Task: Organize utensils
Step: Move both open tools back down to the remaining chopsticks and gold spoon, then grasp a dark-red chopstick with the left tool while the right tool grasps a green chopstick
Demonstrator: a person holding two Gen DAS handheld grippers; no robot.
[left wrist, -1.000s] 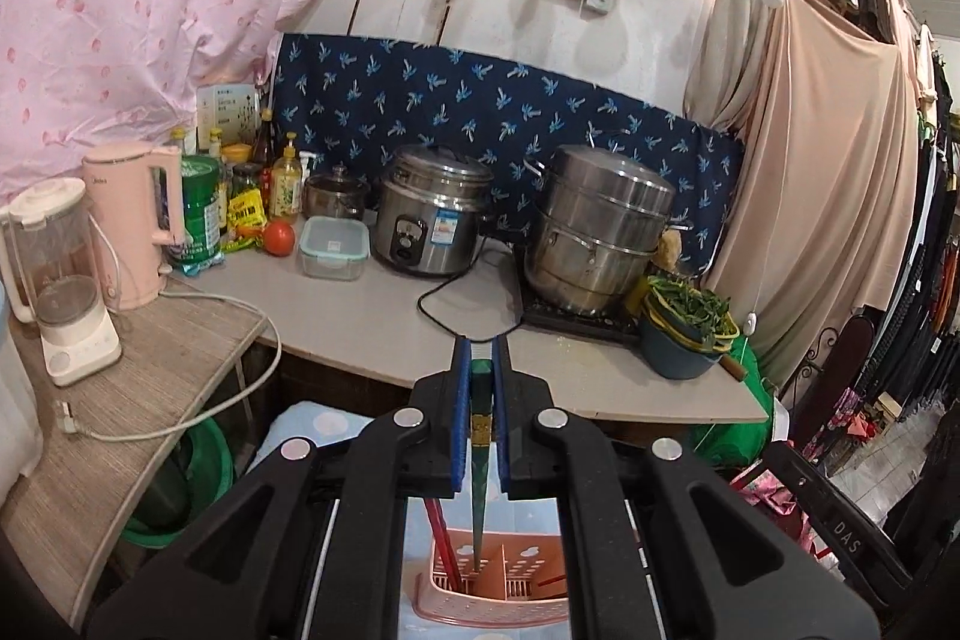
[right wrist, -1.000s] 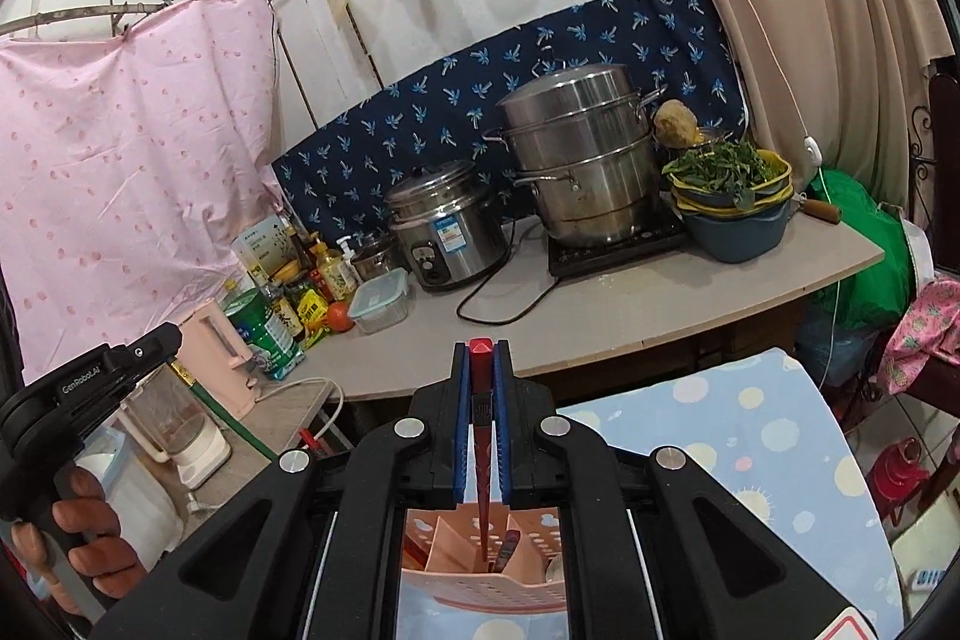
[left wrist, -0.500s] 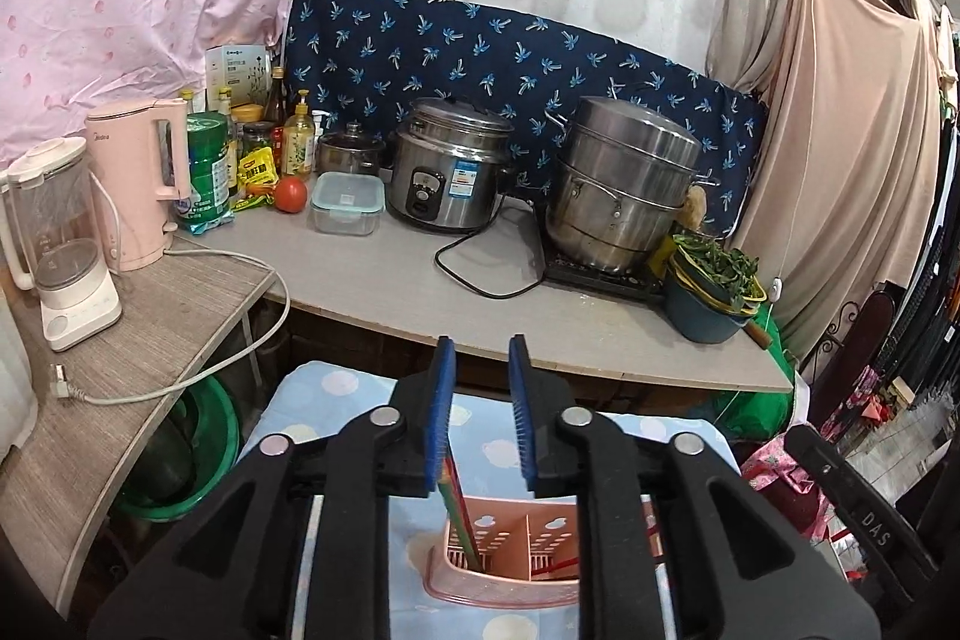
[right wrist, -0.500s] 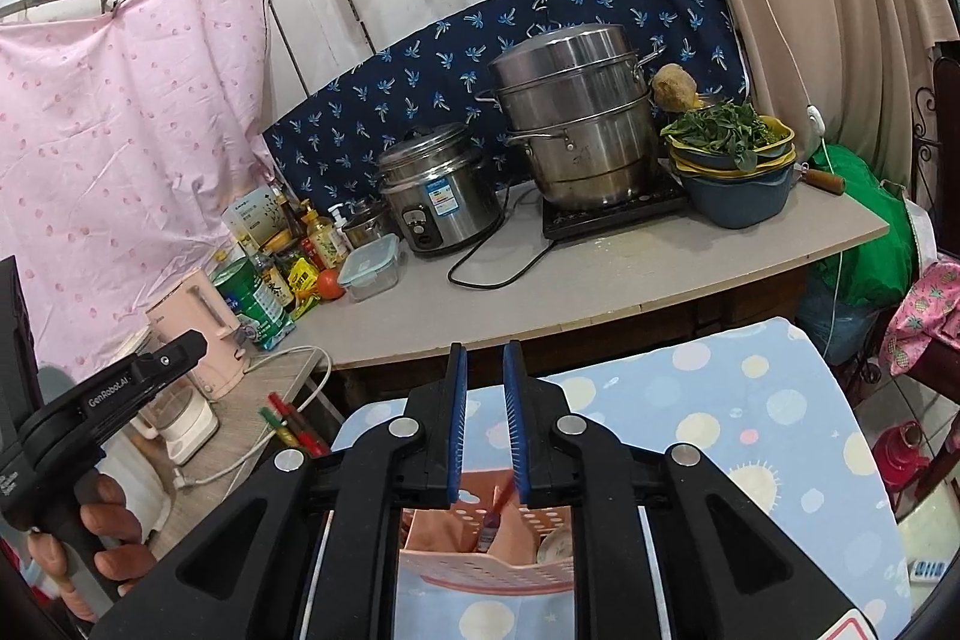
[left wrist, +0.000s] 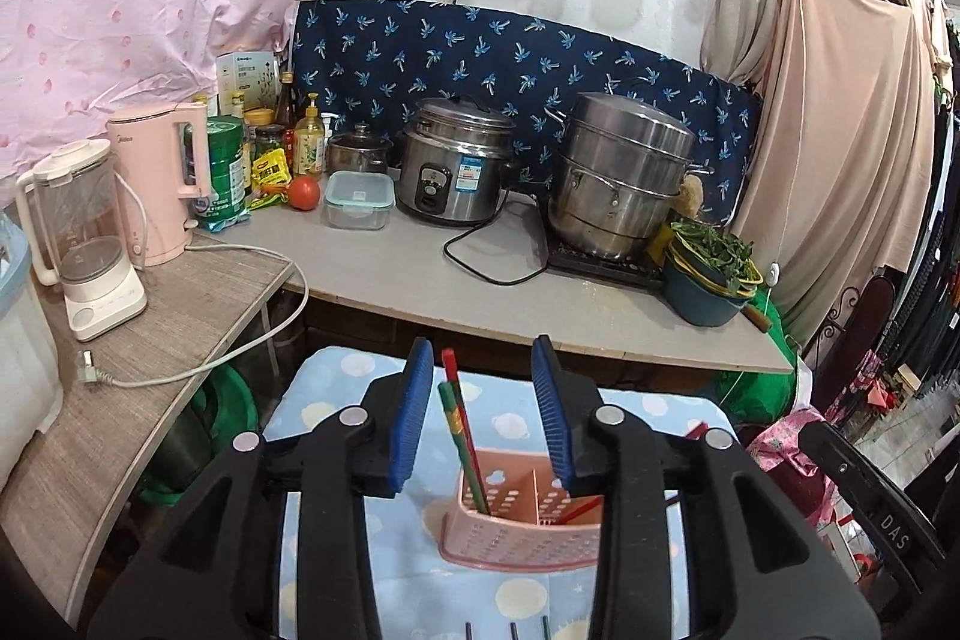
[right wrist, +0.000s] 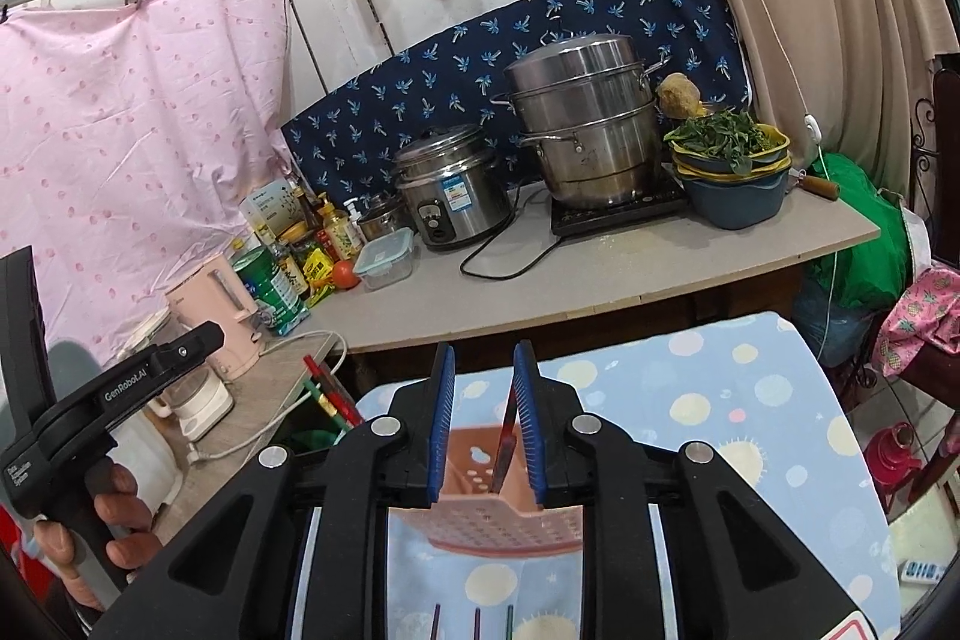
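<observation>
Change since the earlier frames: both claws, then clamped on a chopstick each, now stand parted with the sticks left in the basket.

Left wrist view. Left gripper (left wrist: 483, 409): jaws wide apart, holding nothing. Green chopstick (left wrist: 461, 445) and red chopstick (left wrist: 457, 415): between the pads, nearer the left pad but touching neither; long axes near upright, tops leaning to upper left of frame, lower ends inside the left compartment of the pink basket (left wrist: 516, 544). Basket sits at lower centre on the blue dotted cloth (left wrist: 336, 388). Further red sticks lie low in the right compartment. Three stick tips show at the bottom edge, on the cloth. Open cloth on either side of the basket; counter edge (left wrist: 540, 334) well beyond.

Right wrist view. Right gripper (right wrist: 483, 427): jaws moderately parted, gripping nothing. Dark red chopstick (right wrist: 503, 445): between the pads, close to the right one, contact not determinable; near upright, foot in the pink basket, directly below the claw. Left gripper's handle at lower left of frame, with chopstick tops beside it. Three more stick ends at bottom centre.

Judgement: the remaining sticks lie nearer the person than the basket, so each claw would need to lift straight clear of the upright sticks first; either is about equally near.
</observation>
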